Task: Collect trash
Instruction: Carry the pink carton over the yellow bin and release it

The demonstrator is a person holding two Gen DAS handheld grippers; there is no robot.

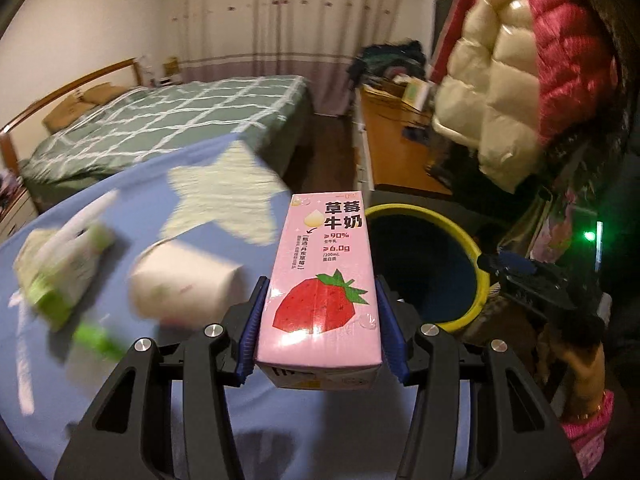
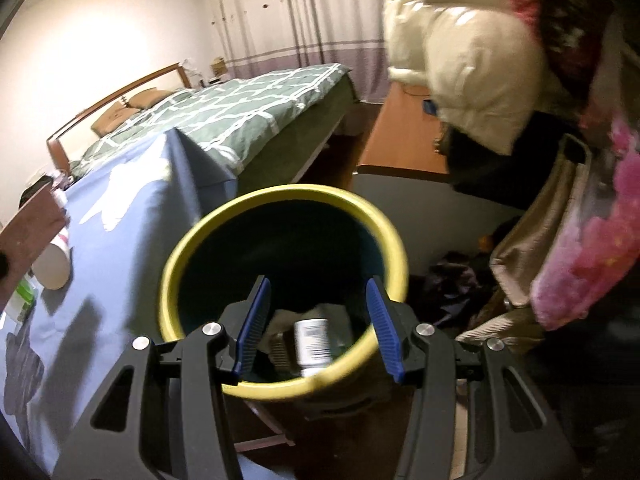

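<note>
A pink strawberry milk carton (image 1: 320, 280) sits clamped between the blue pads of the left gripper (image 1: 319, 326), at lower centre of the left view, above a blue tablecloth (image 1: 100, 380). To its right stands a yellow-rimmed bin (image 1: 472, 248). The right gripper (image 2: 318, 326) hangs over that bin (image 2: 280, 194), jaws wide and empty, with a white bottle (image 2: 314, 342) inside.

**Blurred, cut off, and hidden**

On the blue cloth (image 1: 120, 360), the green-and-white packet (image 1: 60, 268) and paper cup (image 1: 184, 280) are smeared by motion blur; their print is unreadable. The milk carton (image 1: 320, 280) covers part of the bin's (image 1: 472, 240) yellow rim. Inside the bin, a small white bottle (image 2: 314, 346) is blurred; its label cannot be read.
</note>
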